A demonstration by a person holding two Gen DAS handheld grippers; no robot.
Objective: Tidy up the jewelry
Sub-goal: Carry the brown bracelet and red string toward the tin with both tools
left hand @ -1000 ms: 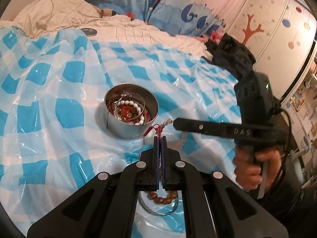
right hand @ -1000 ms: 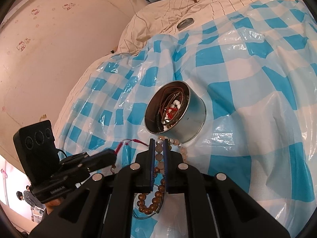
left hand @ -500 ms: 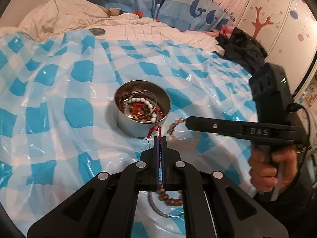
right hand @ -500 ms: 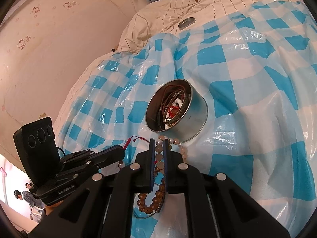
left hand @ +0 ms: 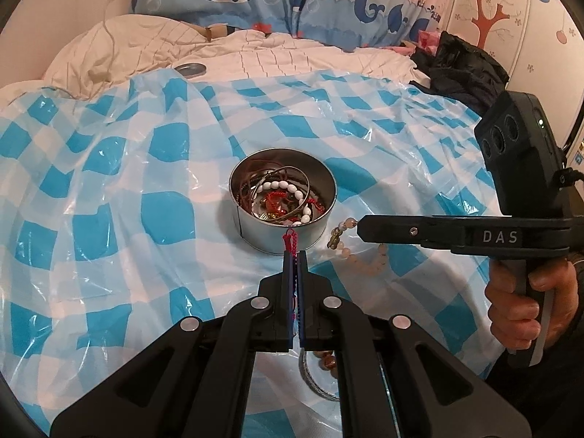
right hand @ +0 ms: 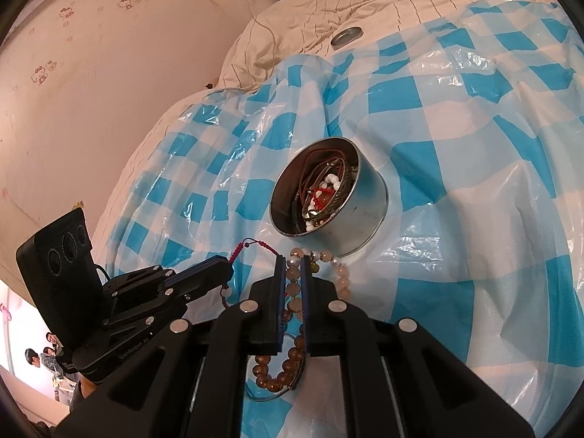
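Observation:
A round metal tin (left hand: 283, 219) (right hand: 359, 206) stands on the blue-checked plastic sheet and holds white beads, red cord and bangles. My left gripper (left hand: 295, 253) (right hand: 228, 264) is shut on a red braided cord (left hand: 289, 239) (right hand: 255, 245), just in front of the tin. My right gripper (right hand: 292, 259) (left hand: 361, 224) is shut on a pale bead bracelet (right hand: 337, 273) (left hand: 346, 252), close to the tin's near side. An amber bead bracelet (right hand: 283, 376) and a thin metal bangle (left hand: 314, 383) lie below the grippers.
The checked sheet (left hand: 109, 219) covers a bed with a cream quilt (left hand: 255, 54) behind. A round metal lid (left hand: 190, 69) lies on the quilt. Dark clothing (left hand: 463, 69) is heaped at the far right. A pink wall (right hand: 91, 91) borders the bed's left.
Both grippers have drawn back a little from the tin and lifted slightly, each still holding its piece. The tin has not moved.

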